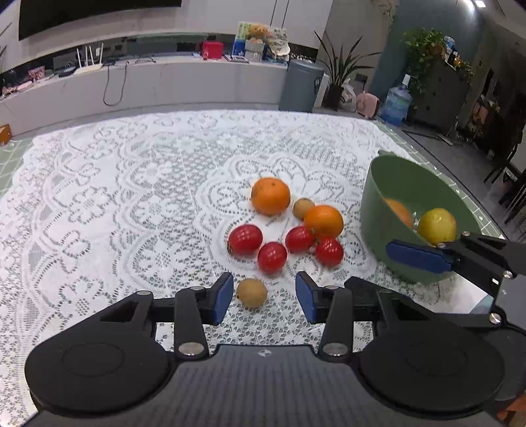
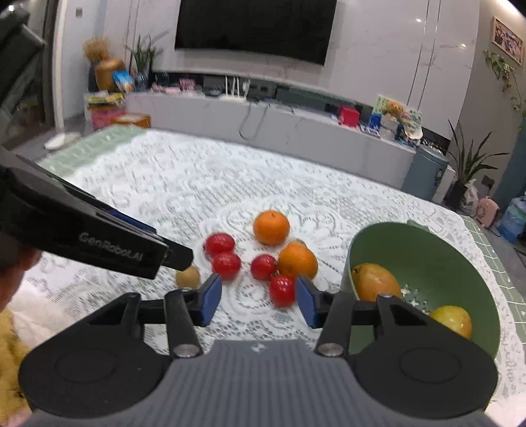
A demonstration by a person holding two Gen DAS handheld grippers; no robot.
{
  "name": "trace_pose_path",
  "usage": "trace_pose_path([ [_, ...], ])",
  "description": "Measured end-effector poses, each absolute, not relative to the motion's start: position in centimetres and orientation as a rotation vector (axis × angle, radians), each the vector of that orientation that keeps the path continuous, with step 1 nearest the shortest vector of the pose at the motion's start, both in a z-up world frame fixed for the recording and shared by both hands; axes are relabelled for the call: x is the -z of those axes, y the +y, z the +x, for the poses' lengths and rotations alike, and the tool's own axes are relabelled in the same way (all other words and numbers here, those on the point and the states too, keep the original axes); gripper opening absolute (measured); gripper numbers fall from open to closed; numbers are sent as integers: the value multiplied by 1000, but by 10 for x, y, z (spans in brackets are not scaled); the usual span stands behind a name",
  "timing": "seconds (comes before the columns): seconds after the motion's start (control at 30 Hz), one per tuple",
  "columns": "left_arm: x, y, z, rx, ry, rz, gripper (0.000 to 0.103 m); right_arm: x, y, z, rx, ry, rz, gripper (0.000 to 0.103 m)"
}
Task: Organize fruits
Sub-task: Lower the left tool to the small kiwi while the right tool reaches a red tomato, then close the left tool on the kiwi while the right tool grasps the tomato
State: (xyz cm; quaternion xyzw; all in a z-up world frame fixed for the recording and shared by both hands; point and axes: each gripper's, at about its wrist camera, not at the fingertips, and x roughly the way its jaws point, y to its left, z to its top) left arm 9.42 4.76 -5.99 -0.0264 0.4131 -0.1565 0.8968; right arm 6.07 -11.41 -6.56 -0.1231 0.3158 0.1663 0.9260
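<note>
The left gripper point(image 1: 263, 297), jaws apart, brackets the small round brown fruit point(image 1: 252, 293) to grab it for the green plastic bowl point(image 1: 371, 210); the right gripper point(image 2: 258, 300) waits, jaws apart.

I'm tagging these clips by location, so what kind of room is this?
Most likely a home living room: a large wall-mounted TV above a long low media console, potted plants, and a lace tablecloth on the table.

My left claw point(image 2: 177, 259) hid part of the longan point(image 2: 188, 277); my right claw's arm covered the bowl point(image 2: 427, 259) and mango point(image 2: 373, 282) partly.
</note>
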Motion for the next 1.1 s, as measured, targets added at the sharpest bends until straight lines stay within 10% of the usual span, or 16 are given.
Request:
trace_pose_path([
  [1.1,104,28,113,299,895,74,33,95,-110,116,-237,817,-146,31],
])
